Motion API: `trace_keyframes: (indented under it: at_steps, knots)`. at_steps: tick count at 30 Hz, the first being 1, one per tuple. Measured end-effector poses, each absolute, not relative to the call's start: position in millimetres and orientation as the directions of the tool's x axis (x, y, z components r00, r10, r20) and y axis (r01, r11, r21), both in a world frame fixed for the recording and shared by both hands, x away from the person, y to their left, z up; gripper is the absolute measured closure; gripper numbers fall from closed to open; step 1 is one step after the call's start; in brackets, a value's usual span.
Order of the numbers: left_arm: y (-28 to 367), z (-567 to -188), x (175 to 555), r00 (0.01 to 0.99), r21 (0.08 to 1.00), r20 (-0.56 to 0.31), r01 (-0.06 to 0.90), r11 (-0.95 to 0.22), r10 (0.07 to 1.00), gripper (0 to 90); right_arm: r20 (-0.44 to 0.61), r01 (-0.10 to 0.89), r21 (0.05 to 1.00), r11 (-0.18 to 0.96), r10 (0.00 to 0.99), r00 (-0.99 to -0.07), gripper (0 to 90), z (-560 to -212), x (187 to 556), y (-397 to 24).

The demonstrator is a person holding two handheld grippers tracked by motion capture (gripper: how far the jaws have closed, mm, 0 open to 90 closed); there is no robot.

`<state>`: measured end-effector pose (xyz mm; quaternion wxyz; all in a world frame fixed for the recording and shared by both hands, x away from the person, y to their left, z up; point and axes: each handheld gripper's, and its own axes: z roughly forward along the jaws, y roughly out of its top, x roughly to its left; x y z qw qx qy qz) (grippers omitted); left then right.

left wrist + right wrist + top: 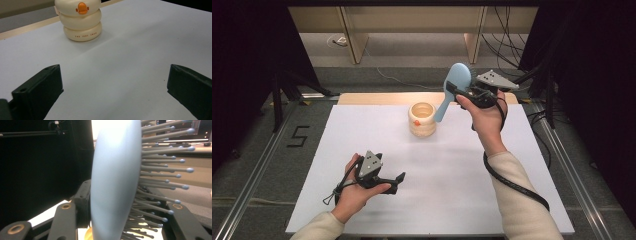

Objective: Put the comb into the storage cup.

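The right gripper (pixel 462 91) is clamped on a light blue plastic hairbrush (pixel 452 89) and holds it in the air above the far part of the white table board (pixel 492 200), just beside and above the cream ring-shaped ceramic holder with a small orange duck beak (pixel 422 119). The brush is tilted, with its oval head up and its handle pointing down toward the open mouth of the holder; I judge that it is held this way so the handle can go into the holder first and the brush can stand there. In the right gripper view, the black jaws press the brush head (pixel 115 180) from both sides, one on the smooth back and one among the bristles, so the grip looks firm. The brush has a smooth pale back and many thin grey pins with small round tips. The left gripper (pixel 396 181) rests low over the near part of the board, well apart from the holder (pixel 81 21), and its jaws stand wide with nothing between them. It probably waits there so it does not disturb the work.
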<state>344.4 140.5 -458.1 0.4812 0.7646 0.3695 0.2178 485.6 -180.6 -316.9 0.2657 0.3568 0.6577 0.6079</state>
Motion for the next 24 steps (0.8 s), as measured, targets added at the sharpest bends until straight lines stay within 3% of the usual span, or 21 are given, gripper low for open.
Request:
trace_keyframes:
  at_steps: [24]
  knots:
    - [140.3,-458.3,344.5,0.631,0.896,-0.026,0.358,-0.262,0.775,0.0,0.09,0.141,0.99,-0.007,0.797,-0.597,50.3,-311.0,493.4,-175.3]
